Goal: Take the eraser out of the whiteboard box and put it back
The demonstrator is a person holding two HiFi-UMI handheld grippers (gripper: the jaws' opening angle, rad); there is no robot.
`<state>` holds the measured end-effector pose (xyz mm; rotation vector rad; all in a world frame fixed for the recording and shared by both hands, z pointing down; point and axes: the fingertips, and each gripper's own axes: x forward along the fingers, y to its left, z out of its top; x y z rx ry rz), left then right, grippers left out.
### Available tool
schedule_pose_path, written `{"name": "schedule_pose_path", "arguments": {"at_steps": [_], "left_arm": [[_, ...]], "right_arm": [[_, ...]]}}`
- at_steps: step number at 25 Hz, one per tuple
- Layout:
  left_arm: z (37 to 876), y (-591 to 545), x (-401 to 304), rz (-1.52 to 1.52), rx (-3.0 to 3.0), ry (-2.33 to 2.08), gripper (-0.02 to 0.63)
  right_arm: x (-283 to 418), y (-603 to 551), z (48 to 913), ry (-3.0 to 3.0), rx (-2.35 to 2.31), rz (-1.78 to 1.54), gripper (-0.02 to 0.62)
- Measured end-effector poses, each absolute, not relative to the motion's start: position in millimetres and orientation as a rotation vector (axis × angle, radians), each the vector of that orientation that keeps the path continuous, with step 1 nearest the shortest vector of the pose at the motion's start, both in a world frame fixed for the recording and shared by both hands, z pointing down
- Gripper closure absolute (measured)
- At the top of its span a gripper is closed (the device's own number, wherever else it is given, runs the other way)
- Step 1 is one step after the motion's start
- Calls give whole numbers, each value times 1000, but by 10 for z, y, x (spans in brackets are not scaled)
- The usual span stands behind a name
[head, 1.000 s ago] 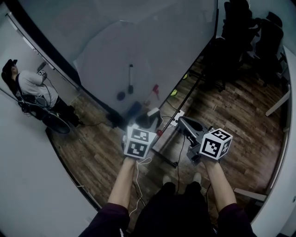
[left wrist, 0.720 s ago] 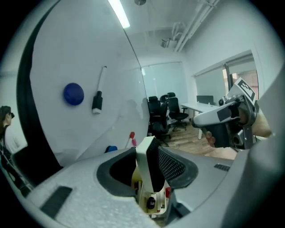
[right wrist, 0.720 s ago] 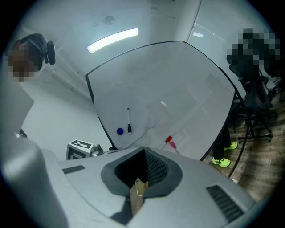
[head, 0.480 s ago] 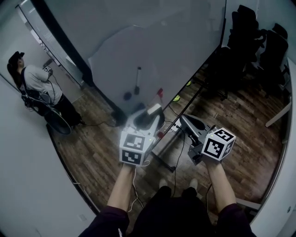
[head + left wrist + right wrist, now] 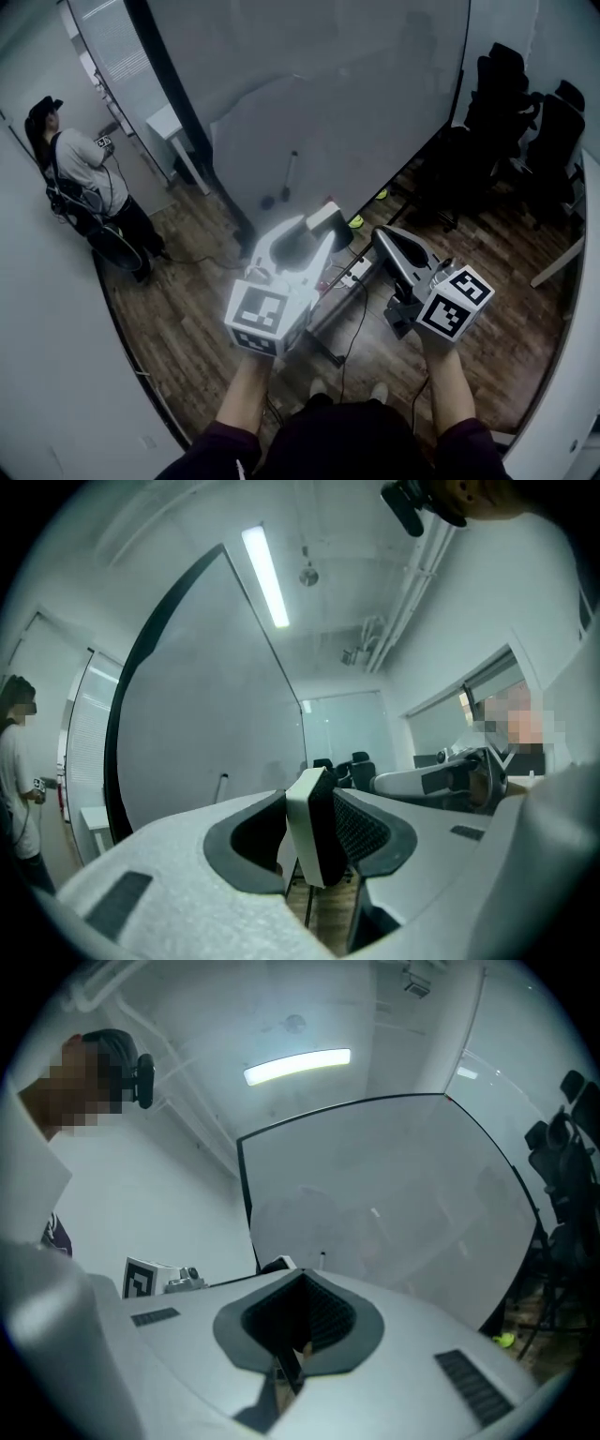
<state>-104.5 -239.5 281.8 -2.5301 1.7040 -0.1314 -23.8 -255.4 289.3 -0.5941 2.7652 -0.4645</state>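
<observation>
Left gripper [image 5: 314, 808] has the eraser [image 5: 302, 836], fingers clamped on it from both sides. It's a small slab, white on one flat face and dark on the other. It stands on edge between the pads, leaning a bit, with the dark side against the ribbed right pad. From the head view it's up in the air in front of the whiteboard [image 5: 328, 94], poking out past the fingertips, wood floor [image 5: 187, 309] far below.

Right gripper [image 5: 300, 1290] is just beside the left one, pointing the same way, with its fingers pressed together on nothing.

As for writing, all I can make out are the black-and-white square patterns on the two cubes [image 5: 261, 314], which aren't text. A marker [image 5: 289, 176] sits on the board with a dark round thing [image 5: 267, 202] just under it, both too small to read. A person [image 5: 80, 173] stands off to the left and black chairs [image 5: 511, 112] are over on the right.
</observation>
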Motion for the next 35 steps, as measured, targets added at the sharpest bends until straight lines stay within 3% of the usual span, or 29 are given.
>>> {"name": "schedule_pose_path", "arguments": {"at_steps": [14,35], "left_arm": [[2534,-2195,-999,17,-2553,1695,457],[2611,-2216,-1065,9,-2568,1737,457]], "right_arm": [[-217,-2404,2698,2751,-563,-406,592],[-222,-2430,2779,2752,-556,-435,593]]}}
